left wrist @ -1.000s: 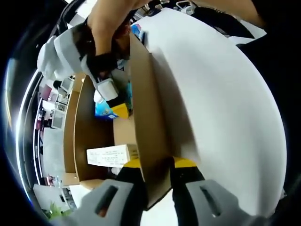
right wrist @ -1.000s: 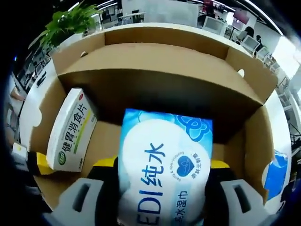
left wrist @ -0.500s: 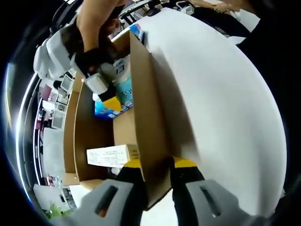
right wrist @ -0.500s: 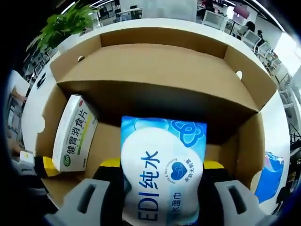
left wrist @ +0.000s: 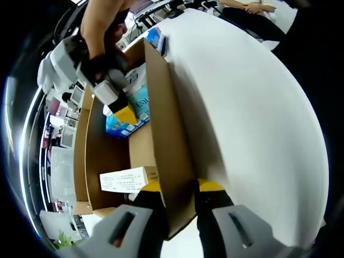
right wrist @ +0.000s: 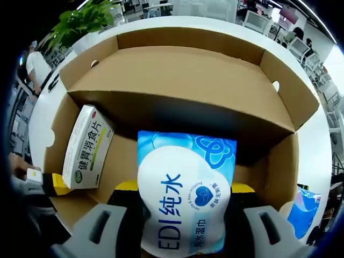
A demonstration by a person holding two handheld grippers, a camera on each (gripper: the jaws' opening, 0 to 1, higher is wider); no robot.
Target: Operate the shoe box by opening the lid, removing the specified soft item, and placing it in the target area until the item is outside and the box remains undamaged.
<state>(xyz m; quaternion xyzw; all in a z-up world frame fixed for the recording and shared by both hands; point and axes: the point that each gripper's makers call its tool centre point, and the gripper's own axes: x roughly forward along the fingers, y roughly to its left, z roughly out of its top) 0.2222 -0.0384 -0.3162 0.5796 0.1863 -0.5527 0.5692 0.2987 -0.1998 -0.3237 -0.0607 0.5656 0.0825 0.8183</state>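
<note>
The brown shoe box (right wrist: 183, 70) stands open on a white table, its lid (right wrist: 188, 37) tipped back on the far side. My right gripper (right wrist: 184, 186) is shut on a soft blue and white wet-wipes pack (right wrist: 183, 188), held above the box floor. In the left gripper view the same pack (left wrist: 138, 99) hangs in the right gripper (left wrist: 126, 110) over the box interior. My left gripper (left wrist: 180, 188) is shut on the box's side wall (left wrist: 166, 134); it also appears as the left gripper (right wrist: 37, 183) at the box's left wall.
A white medicine box (right wrist: 86, 148) with green print lies in the box's left end, also seen as the medicine box (left wrist: 126, 179). Another blue pack (right wrist: 301, 207) lies on the table (left wrist: 252, 123) outside the box. A potted plant (right wrist: 80, 21) stands beyond.
The right gripper has lifted the wipes pack higher and back from the box floor; the box looks farther away in its view. The left gripper stays clamped on the wall.
</note>
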